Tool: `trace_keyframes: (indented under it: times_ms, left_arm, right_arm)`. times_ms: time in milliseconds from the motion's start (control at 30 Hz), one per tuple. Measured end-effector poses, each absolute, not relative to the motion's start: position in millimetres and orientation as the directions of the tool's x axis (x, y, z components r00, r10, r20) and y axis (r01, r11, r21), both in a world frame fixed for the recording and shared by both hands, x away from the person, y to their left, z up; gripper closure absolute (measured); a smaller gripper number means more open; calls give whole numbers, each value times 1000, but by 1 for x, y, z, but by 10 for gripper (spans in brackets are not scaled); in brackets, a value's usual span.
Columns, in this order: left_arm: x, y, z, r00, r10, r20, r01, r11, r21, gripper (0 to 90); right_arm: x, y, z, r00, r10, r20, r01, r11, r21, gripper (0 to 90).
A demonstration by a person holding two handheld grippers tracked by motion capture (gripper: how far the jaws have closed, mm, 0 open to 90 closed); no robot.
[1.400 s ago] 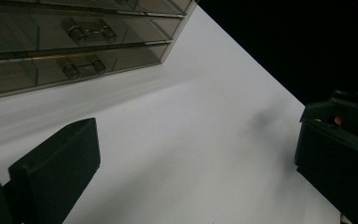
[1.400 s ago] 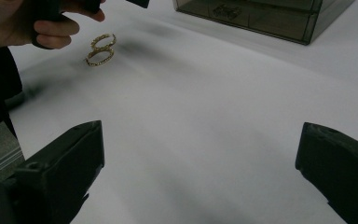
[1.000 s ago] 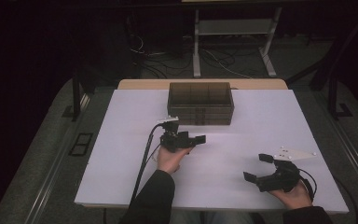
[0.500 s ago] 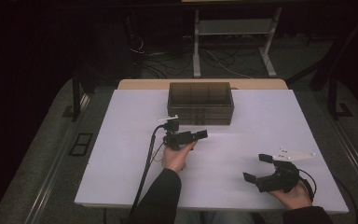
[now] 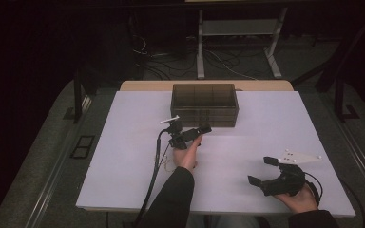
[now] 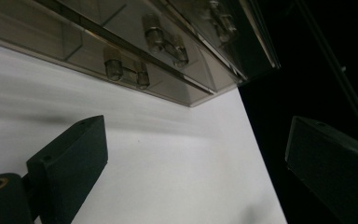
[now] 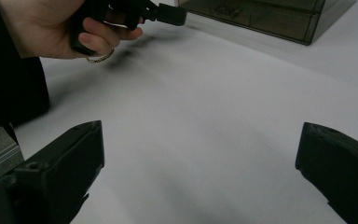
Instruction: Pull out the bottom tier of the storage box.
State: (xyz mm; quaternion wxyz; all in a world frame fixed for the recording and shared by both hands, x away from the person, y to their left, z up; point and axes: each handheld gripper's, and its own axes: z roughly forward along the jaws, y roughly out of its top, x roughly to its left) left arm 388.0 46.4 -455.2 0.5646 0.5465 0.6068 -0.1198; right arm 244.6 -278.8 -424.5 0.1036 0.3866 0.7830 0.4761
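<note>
Left gripper [image 5: 200,131]: you held it just in front of the smoky box, its jaws spread wide with nothing between them; in the left gripper view the two black jaws stood far apart over bare table.
Left hand [image 5: 188,154]: it gripped the handle from below, the dark sleeve running back to the near edge; a ring showed on one finger in the right gripper view.
Right gripper [image 5: 266,172]: you rested it low near the front right of the table, well apart from the box, jaws gaping wide and holding nothing.
Right hand [image 5: 300,197]: it cupped the gripper from behind at the near edge.
Box [image 5: 204,104]: a dark, see-through plastic case with inner dividers, lying flat at the far middle of the table; its front wall carried two clear latches [image 6: 126,72], seen close in the left gripper view.
Table [image 5: 123,142]: a white top, bare around both grippers.
Cable [image 5: 154,166]: it trailed from the left gripper back over the near edge.
</note>
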Motion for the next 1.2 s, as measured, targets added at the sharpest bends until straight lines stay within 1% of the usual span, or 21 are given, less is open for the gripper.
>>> trace_keyframes:
  times_ms: [333,433,533,700,1200]
  left_arm:
    - [396,42,-467,171,505,-846,794,438,422,66]
    - [397,41,-470,150,503,-851,789,458,410,120]
    - [399,40,-473,128,490,-862,784,482,391,148]
    - [400,40,-475,108,489,-866,769,511,385,211]
    - [402,39,-479,61,539,-840,745,536,398,456]
  right_arm:
    - [244,-279,-424,-684,698,211,506,246,827,6]
    - [245,-278,-424,-685,698,211,506,247,826,5]
    - [245,-278,-424,-686,697,208,504,250,826,6]
    - [245,-277,-424,-689,694,208,506,255,824,6]
    - [245,-277,-424,-692,691,208,503,255,826,6]
